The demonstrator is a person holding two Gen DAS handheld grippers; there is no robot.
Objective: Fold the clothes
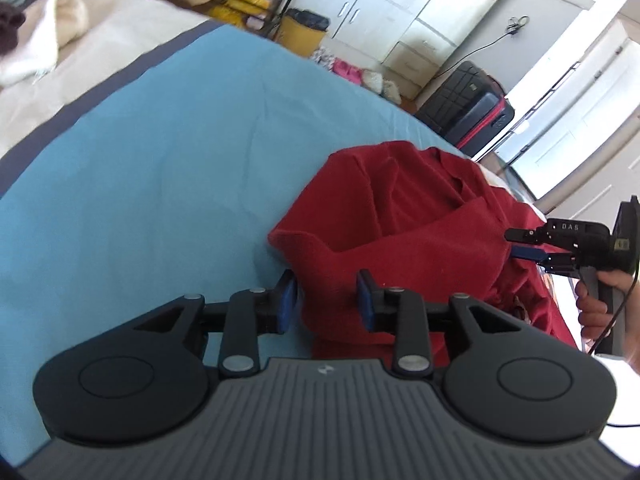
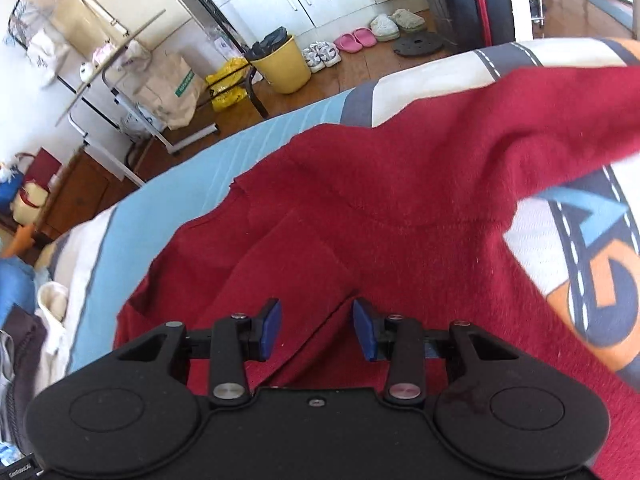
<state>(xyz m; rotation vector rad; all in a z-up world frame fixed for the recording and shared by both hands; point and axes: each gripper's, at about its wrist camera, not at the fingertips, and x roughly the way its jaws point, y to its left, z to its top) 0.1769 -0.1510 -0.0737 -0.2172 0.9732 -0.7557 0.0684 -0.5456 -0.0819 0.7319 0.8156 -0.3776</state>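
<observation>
A dark red garment (image 1: 404,220) lies bunched and partly folded on a light blue bed sheet (image 1: 160,168). My left gripper (image 1: 327,303) is open, its blue pads on either side of the garment's near lower corner. My right gripper (image 1: 528,246) shows at the right of the left wrist view, held in a hand, open at the garment's far edge. In the right wrist view the red garment (image 2: 380,208) spreads wide, and my right gripper (image 2: 317,330) is open over a fold of it.
A cream blanket (image 1: 80,40) and dark cloth lie at the far left of the bed. A patterned cover (image 2: 592,260) lies beneath the garment. Off the bed are a yellow bin (image 2: 282,64), shoes (image 2: 356,38), a black suitcase (image 1: 468,104), white cupboards and a rack.
</observation>
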